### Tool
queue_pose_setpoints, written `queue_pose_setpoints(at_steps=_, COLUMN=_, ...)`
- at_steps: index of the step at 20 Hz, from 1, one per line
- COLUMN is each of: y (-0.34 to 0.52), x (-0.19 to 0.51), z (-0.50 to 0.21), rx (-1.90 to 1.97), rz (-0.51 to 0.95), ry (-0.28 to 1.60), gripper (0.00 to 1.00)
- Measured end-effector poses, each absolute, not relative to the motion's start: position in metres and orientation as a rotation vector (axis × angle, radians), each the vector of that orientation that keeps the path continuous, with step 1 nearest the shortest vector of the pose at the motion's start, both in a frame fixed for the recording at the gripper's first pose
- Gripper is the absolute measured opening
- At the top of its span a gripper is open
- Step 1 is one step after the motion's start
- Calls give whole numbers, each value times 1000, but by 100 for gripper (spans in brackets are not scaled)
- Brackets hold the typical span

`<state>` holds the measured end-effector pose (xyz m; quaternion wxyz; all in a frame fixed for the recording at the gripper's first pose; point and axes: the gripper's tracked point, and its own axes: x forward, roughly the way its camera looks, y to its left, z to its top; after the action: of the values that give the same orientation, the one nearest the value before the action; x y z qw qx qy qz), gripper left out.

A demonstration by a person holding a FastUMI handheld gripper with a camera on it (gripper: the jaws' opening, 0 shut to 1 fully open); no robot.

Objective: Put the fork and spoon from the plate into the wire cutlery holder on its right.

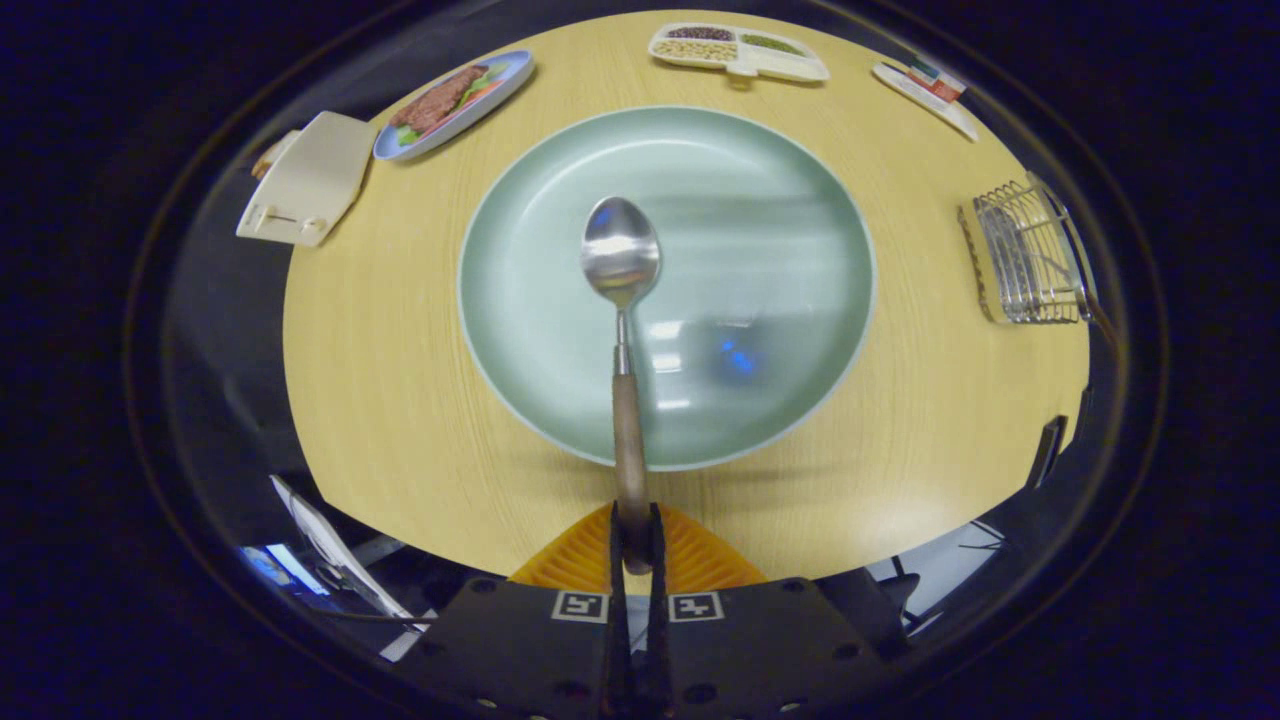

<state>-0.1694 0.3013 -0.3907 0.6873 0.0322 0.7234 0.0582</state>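
My gripper (632,535) is nearly closed, with both fingers pinched on the end of the spoon's wooden handle; the gap between them is just the width of that handle. The spoon (622,330) runs straight ahead from the fingers, its brown handle crossing the near rim of the plate and its steel bowl facing up over the middle of the plate. From this angle I cannot tell whether the spoon's bowl rests on the plate or hangs just above it.

The plate (790,270) is a large pale green round one, sitting in the middle of a light wood round table (400,400). I see reflections of lights on its glaze near the spoon's neck.

The wire cutlery holder (1030,258) stands to the right of the plate, near the table's right edge and well apart from my fingers. I can make out thin shapes behind its wires, but I cannot tell what they are.

Beyond the plate, a divided tray of beans and grains (735,48) sits at the far edge. To the far left lies a blue oval dish of food (455,102), with a cream plastic box (308,180) beside it.
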Motion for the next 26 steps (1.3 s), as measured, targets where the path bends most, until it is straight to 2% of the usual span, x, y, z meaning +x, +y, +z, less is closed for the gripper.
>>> queue_pose_setpoints(at_steps=1, y=302, x=-168, z=-389, rx=67, rz=140, ry=1621, gripper=1)
queue_pose_setpoints(at_steps=14, y=256, x=-161, z=-290, rx=123, rz=232, ry=1555, gripper=1)
queue_pose_setpoints(at_steps=21, y=197, x=-148, z=-229, rx=172, rz=221, ry=1503, gripper=1)
queue_pose_setpoints(at_steps=26, y=128, x=-128, z=-188, rx=207, rz=146, ry=1434, gripper=1)
